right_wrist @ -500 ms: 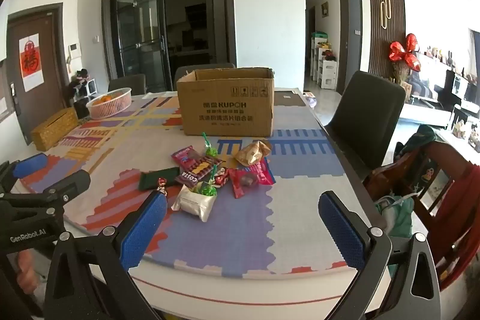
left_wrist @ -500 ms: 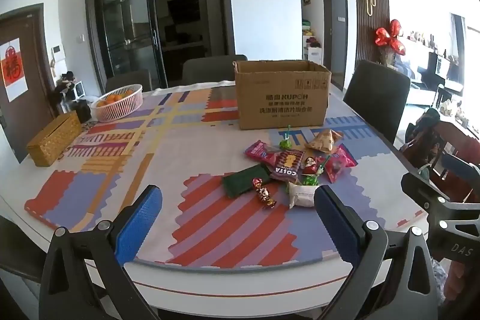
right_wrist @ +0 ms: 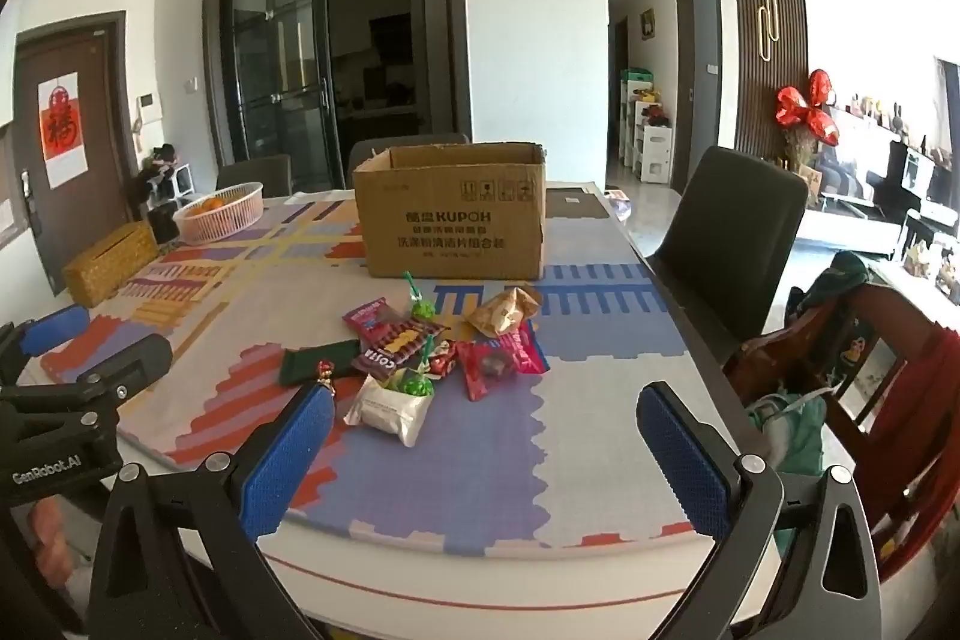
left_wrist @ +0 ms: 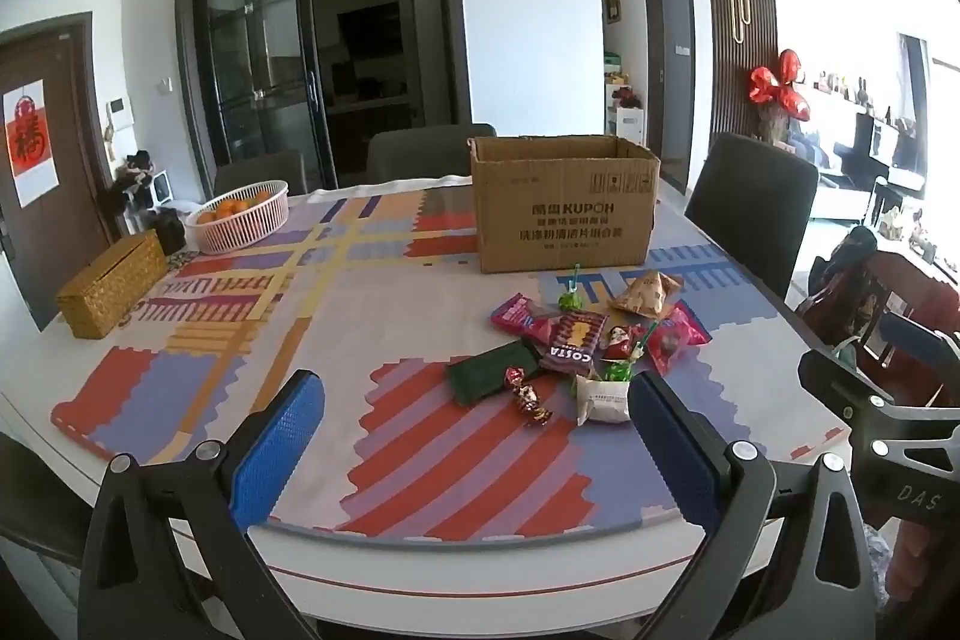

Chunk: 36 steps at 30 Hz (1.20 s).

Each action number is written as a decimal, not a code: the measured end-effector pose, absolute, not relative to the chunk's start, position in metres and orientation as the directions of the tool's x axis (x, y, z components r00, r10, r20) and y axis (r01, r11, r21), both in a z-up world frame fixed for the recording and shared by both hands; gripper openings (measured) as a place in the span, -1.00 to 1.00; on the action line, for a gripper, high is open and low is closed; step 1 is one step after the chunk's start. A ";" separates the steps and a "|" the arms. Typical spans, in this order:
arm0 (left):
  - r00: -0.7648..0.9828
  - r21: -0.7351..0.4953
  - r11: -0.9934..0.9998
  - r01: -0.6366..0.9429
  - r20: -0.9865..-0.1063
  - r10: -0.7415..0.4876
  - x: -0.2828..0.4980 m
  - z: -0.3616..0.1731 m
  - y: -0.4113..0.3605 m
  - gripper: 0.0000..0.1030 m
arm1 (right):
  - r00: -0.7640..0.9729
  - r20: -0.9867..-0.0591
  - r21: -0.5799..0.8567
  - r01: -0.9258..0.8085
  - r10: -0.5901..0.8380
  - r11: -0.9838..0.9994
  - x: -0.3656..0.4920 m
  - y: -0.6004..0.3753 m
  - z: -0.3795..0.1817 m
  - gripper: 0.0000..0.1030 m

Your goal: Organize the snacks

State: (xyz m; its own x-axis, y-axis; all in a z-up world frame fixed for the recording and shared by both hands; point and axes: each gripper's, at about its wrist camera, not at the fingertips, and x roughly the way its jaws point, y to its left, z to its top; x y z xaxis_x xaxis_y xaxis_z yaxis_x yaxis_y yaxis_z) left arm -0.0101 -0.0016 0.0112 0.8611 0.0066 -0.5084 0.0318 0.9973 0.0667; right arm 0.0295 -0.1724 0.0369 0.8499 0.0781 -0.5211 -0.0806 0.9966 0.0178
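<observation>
A heap of snacks [left_wrist: 585,340] [right_wrist: 432,358] lies on the patterned tablecloth: a dark green packet [left_wrist: 489,376], a Costa bar [left_wrist: 573,343], a white pouch [left_wrist: 603,397] [right_wrist: 393,406], red and pink wrappers, green lollipops, a tan bag [left_wrist: 645,292]. Behind it stands an open cardboard box [left_wrist: 561,208] [right_wrist: 453,214]. My left gripper [left_wrist: 474,442] is open near the front table edge, short of the heap, nothing between its blue pads. My right gripper [right_wrist: 486,451] is open too, just in front of the white pouch, empty.
A pink basket of oranges [left_wrist: 240,214] and a woven tissue box [left_wrist: 111,283] sit at the far left of the round table [left_wrist: 456,574]. Dark chairs [left_wrist: 750,202] ring the table. A wooden chair with clothes [right_wrist: 840,370] stands at the right.
</observation>
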 end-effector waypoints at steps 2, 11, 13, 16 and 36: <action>0.860 0.066 0.997 0.034 -0.510 0.005 -0.010 0.011 -0.001 1.00 | 0.853 -0.515 0.022 -0.080 0.080 0.997 0.025 -0.176 0.039 0.99; 0.861 0.061 0.998 0.032 -0.509 0.003 -0.011 0.013 0.000 1.00 | 0.855 -0.512 0.020 -0.084 0.082 0.996 0.023 -0.176 0.042 0.99; 0.859 0.061 0.998 0.034 -0.512 0.002 -0.011 0.013 0.000 1.00 | 0.855 -0.511 0.020 -0.084 0.082 0.996 0.024 -0.176 0.044 0.99; 0.859 0.059 0.998 0.034 -0.512 0.001 -0.011 0.013 0.000 1.00 | 0.856 -0.511 0.018 -0.084 0.081 0.996 0.023 -0.175 0.043 0.99; 0.859 0.056 0.998 0.034 -0.512 -0.001 -0.012 0.013 -0.001 1.00 | 0.859 -0.506 0.015 -0.084 0.080 0.996 0.022 -0.174 0.042 0.99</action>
